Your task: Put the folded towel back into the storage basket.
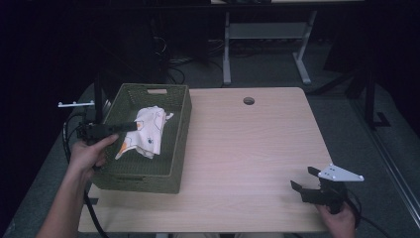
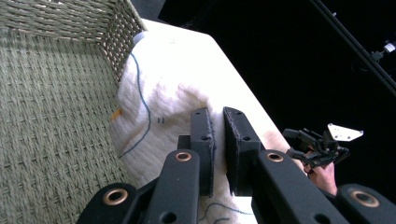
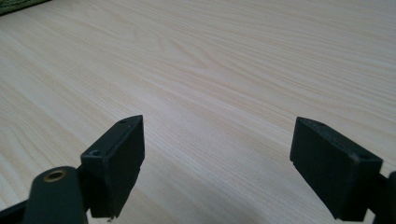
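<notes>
A white cloth [image 1: 147,135] with small orange and dark marks lies bunched inside a green woven basket [image 1: 181,130] at the table's left. My left gripper [image 1: 135,126] reaches into the basket from the left, its jaws pressed close on a fold of the cloth [image 2: 161,93]. In the left gripper view the jaws [image 2: 218,116] stand almost together against the white fabric, with the basket floor [image 2: 46,140] to their left. My right gripper [image 1: 303,177] rests low near the table's front right corner, open and holding nothing; its jaws [image 3: 217,154] spread wide over bare wood [image 3: 233,70].
The light wooden table [image 1: 247,148] has a round cable hole [image 1: 248,101] near its far edge. Beyond it stand a white desk frame [image 1: 227,49] and cables on a dark floor. A black stand [image 1: 98,99] rises at the basket's left.
</notes>
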Tool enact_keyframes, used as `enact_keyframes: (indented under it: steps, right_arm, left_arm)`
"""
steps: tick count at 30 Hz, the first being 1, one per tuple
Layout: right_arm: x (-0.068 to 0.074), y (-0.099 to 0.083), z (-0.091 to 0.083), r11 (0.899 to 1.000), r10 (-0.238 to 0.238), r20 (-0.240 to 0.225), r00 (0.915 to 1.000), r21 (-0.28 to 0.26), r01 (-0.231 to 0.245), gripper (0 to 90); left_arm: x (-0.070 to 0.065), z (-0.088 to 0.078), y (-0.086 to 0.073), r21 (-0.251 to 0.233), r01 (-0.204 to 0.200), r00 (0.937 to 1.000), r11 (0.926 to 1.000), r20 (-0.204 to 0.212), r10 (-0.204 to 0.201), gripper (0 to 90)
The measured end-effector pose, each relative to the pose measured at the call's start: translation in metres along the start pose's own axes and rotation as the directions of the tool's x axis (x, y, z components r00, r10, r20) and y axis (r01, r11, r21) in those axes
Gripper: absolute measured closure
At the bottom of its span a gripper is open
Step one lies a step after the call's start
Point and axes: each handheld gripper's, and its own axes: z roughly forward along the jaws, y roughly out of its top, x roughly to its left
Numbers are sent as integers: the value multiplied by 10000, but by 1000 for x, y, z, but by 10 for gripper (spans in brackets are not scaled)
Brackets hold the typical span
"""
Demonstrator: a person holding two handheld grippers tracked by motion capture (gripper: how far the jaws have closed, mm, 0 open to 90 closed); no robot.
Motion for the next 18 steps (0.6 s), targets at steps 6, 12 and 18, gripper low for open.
enact_keyframes:
  steps: [6, 12, 18]
  right_arm:
    - [0, 1, 2, 10000, -44, -37, 10000, 29, 44, 175]
    - [1, 1, 1, 10000, -9, -34, 10000, 21, 9, 175]
    - [1, 0, 1, 10000, -5, -22, 10000, 65, 5, 175]
  left_arm:
    - [5, -1, -1, 131, -35, 10000, 9999, -52, 35, 834]
    - [10, -3, -1, 184, -123, 9999, 9998, -43, 124, 834]
    - [15, -3, 0, 341, -188, 9998, 9992, -78, 190, 832]
